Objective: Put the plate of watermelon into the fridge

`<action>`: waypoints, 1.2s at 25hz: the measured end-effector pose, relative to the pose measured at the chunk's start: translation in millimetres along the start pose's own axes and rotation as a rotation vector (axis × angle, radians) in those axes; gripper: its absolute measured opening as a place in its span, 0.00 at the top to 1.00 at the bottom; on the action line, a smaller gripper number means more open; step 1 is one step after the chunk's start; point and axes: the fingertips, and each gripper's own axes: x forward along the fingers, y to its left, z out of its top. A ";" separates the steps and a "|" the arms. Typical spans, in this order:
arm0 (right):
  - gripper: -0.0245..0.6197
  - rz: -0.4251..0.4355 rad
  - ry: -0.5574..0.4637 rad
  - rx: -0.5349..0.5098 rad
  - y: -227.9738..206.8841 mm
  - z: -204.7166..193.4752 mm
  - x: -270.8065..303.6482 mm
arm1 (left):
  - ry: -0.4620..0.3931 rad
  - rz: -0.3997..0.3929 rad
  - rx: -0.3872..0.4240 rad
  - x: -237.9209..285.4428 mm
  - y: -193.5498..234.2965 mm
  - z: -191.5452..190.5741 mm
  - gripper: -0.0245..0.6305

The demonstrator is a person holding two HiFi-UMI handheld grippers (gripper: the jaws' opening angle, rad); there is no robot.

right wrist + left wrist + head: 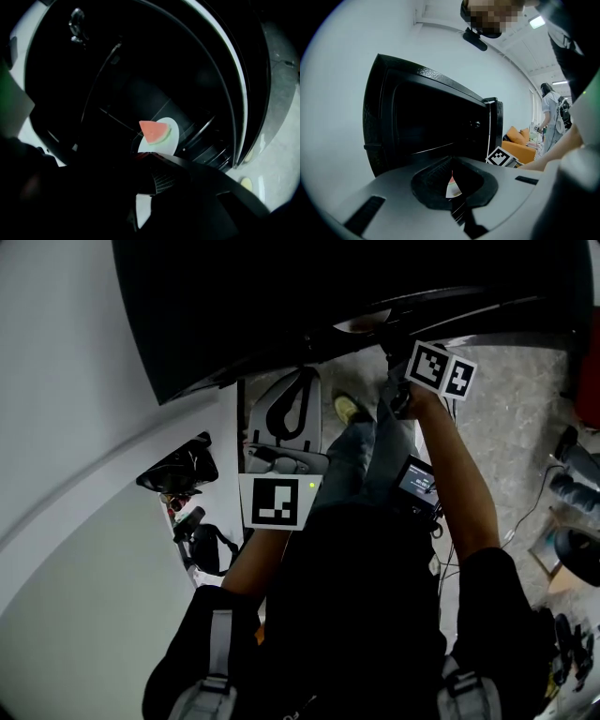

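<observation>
Black casing and shadow fill most of what I see. The fridge (431, 122) stands open before me with its door (498, 126) swung aside on my right. Its cavity is dark except for a wire shelf (199, 132) that catches a little light. Both my arms reach toward it, the right one much deeper than the left.

My right gripper (149, 157) is inside the opening with its jaws brought fully together and nothing between them. My left gripper (454, 174) hangs outside, its jaws drawn in to a narrow slit and, as far as I can judge, empty. A pale, pink-topped sliver shows through that slit; I take it for the plate further in, not something pinched.

The plate (173, 136) lies in the fridge, seemingly on the shelf. In the right gripper view it sits just beyond my right fingertips, a little up and to the right of them and apart from the pads. The watermelon (153, 130) wedge on it points to the upper left and its green rind curves to the lower right, so its long axis runs across my line of reach.

By my reckoning the placing is done. The next move falls to the right hand, the nearer one: straight back from the rim without nudging it.
</observation>
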 end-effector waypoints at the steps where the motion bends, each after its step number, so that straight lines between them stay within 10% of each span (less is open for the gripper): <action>1: 0.94 0.006 -0.002 -0.019 5.9 2.6 -4.5 | -0.004 -0.001 0.001 -1.5 1.8 2.0 0.94; 14: 0.94 0.195 -0.077 -0.572 120.3 33.5 -136.7 | -0.104 -0.026 0.050 -40.1 -8.3 49.8 0.94; 30: 0.94 0.289 -0.237 -0.717 177.5 26.8 -233.9 | -0.187 0.020 0.116 -86.7 -26.2 73.5 0.94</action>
